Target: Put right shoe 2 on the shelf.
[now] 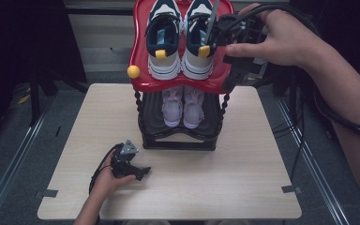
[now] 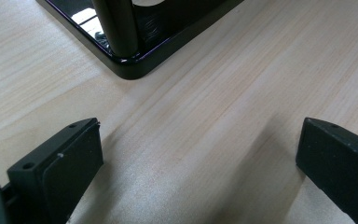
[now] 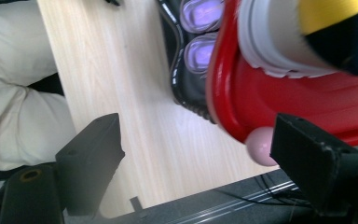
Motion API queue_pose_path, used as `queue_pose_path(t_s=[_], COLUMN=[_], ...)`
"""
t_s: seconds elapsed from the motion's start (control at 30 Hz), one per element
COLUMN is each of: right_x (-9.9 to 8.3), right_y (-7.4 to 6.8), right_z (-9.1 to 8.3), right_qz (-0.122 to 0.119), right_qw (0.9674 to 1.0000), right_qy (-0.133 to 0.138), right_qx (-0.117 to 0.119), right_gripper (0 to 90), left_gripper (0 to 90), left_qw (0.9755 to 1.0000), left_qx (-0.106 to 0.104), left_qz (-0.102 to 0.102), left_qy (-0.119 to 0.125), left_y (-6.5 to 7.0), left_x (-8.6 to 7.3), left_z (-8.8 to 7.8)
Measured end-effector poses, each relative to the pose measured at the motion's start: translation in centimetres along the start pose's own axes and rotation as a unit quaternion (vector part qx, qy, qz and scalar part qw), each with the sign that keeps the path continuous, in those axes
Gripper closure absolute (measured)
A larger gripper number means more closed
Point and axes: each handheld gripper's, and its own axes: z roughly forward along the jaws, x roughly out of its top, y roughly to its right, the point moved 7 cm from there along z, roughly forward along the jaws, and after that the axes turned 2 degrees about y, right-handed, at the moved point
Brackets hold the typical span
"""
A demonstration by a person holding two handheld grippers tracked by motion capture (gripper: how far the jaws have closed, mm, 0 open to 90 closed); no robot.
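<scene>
The right gripper (image 1: 232,44) is up by the red top shelf (image 1: 140,61) of the shoe rack, at its right edge, w/ a hand (image 1: 272,37) around it. In the right gripper view its jaws are wide apart & hold nothing; one black jaw sits just in front of a pale pink ball (image 3: 260,145) on the shelf's corner. The blue & white shoe (image 1: 199,40) w/ a yellow tab is on the red shelf, just beside this gripper. I can't tell if they touch. Its twin shoe (image 1: 164,40) sits next to it, farther from the gripper. A yellow ball (image 1: 133,71) is on the shelf's left corner.

Under the red shelf, on the rack's black bottom shelf (image 1: 154,126), sits a pair of light purple shoes (image 1: 183,107).

The left gripper (image 1: 138,172) is low on the counter (image 1: 243,178), near the rack's front left corner. Its jaws are wide open too, w/ nothing between them but bare wood. The rack's black base corner (image 2: 133,70) & one post are just ahead of it.
</scene>
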Motion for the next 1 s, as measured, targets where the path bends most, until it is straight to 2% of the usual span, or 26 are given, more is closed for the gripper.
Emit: queue_pose_path(t_s=[0.27,0.7,1.0], right_x=[-1.1,-2.7,-4.7], right_y=[-0.7,-2.5,-3.6], right_z=[0.7,3.1,4.4], right_qz=[-0.009,-0.022,-0.014], right_qw=[0.9995,0.9988,0.9987], right_qy=[-0.025,-0.026,-0.025], right_qx=[0.015,0.036,0.042], right_gripper=[16.7,16.7,16.7], left_gripper=[0.1,0.1,0.1], left_qw=[1.0000,1.0000,1.0000], left_qx=[0.000,0.000,0.000], left_qz=[0.000,0.002,0.002], left_qy=[0.000,-0.001,-0.001], left_y=[0.0,0.0,0.0], left_x=[0.0,0.0,0.0], left_z=[0.0,0.0,0.0])
